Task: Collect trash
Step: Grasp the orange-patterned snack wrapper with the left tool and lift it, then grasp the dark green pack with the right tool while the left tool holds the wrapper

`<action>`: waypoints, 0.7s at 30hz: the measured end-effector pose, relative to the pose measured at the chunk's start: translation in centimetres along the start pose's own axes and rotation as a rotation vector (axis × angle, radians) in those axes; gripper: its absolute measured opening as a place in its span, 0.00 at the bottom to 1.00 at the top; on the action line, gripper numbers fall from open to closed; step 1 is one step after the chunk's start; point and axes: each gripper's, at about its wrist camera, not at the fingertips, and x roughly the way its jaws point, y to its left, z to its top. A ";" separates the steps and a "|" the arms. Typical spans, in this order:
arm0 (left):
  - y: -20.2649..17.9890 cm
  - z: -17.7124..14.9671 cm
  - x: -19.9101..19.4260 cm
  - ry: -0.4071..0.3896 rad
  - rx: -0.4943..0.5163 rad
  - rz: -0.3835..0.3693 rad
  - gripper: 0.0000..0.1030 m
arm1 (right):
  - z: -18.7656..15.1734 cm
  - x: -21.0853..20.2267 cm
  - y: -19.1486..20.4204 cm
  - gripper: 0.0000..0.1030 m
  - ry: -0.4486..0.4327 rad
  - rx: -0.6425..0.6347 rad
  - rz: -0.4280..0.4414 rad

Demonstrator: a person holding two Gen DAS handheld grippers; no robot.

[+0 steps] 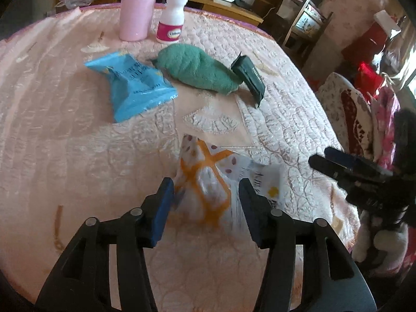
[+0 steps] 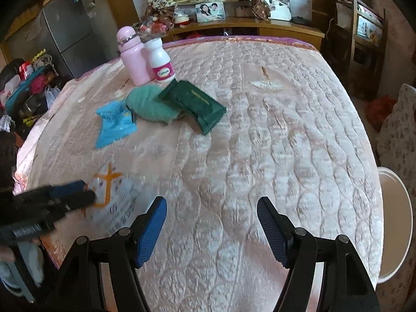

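Observation:
A white wrapper with orange lines (image 1: pixel 208 182) lies on the pink quilted bed; it also shows in the right wrist view (image 2: pixel 111 195). My left gripper (image 1: pixel 206 193) is open with its fingers on either side of this wrapper. A blue wrapper (image 1: pixel 132 85) (image 2: pixel 114 122) and a dark green packet (image 1: pixel 249 78) (image 2: pixel 197 104) lie farther back beside a green cloth (image 1: pixel 197 69) (image 2: pixel 150 104). My right gripper (image 2: pixel 212 214) is open and empty above bare quilt, and shows at the right edge of the left wrist view (image 1: pixel 318 157).
A pink bottle (image 1: pixel 136 10) (image 2: pixel 132 57) and a white pill bottle (image 1: pixel 171 18) (image 2: pixel 161 62) stand at the back. A white bin (image 2: pixel 395 223) stands by the bed's right side. Pillows and bags (image 1: pixel 358 119) lie off the bed's right edge.

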 end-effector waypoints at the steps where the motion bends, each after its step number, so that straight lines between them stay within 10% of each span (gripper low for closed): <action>1: -0.1 0.1 0.5 0.004 -0.004 0.004 0.49 | 0.5 0.2 -0.1 0.68 -0.002 0.001 0.000; 21: -1.0 3.9 5.2 0.106 0.159 -0.048 0.40 | 11.0 9.8 0.2 0.75 0.000 -0.236 0.059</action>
